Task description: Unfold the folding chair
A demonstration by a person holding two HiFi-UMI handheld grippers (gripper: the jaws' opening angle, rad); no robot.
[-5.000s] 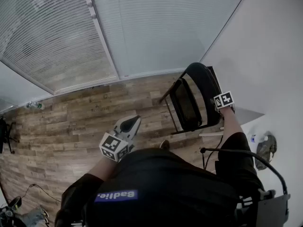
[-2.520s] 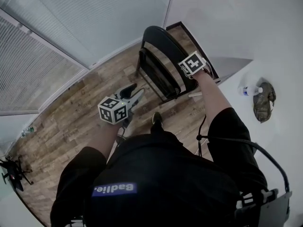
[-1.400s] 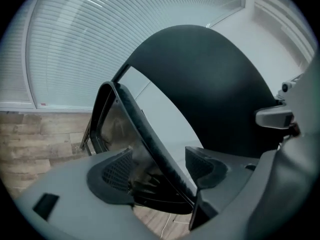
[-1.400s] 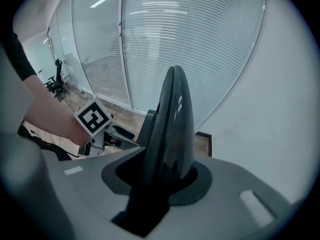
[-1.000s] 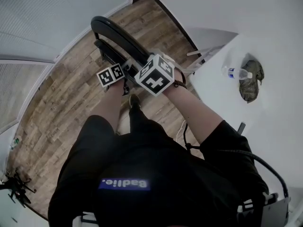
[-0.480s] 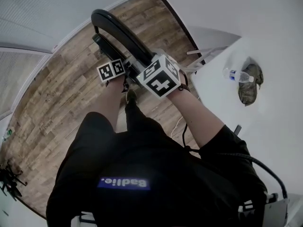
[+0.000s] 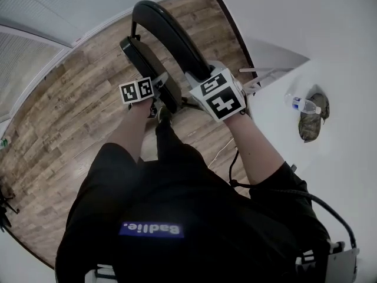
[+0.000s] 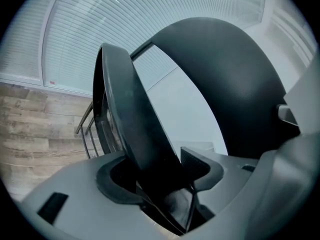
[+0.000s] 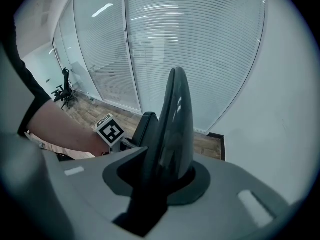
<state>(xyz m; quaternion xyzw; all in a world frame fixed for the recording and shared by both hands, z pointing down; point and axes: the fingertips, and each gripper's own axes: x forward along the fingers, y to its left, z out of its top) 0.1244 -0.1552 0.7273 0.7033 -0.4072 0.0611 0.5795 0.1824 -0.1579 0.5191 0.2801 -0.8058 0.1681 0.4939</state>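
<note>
The black folding chair stands on the wood floor in front of me, its curved backrest [image 7: 168,34] uppermost and its seat [image 7: 144,63] swung a little away from it. My left gripper [image 7: 156,86] has the seat's edge [image 8: 135,124] deep between its jaws, which are closing onto it. My right gripper [image 7: 199,80] is shut on the backrest's rim [image 9: 175,119], which rises upright out of the jaws. In the right gripper view the left gripper's marker cube [image 9: 110,130] and forearm show beside the seat.
A white table [image 7: 341,58] at the right carries a water bottle [image 7: 300,104] and a camouflage bundle [image 7: 311,124]. Glass walls with blinds [image 7: 53,10] run behind the chair. A cable [image 7: 221,152] lies on the floor near my foot [image 7: 164,114].
I have stepped up to the chair and both grippers have come onto it, the right on the backrest, the left on the seat edge. The seat now stands further from the backrest.
</note>
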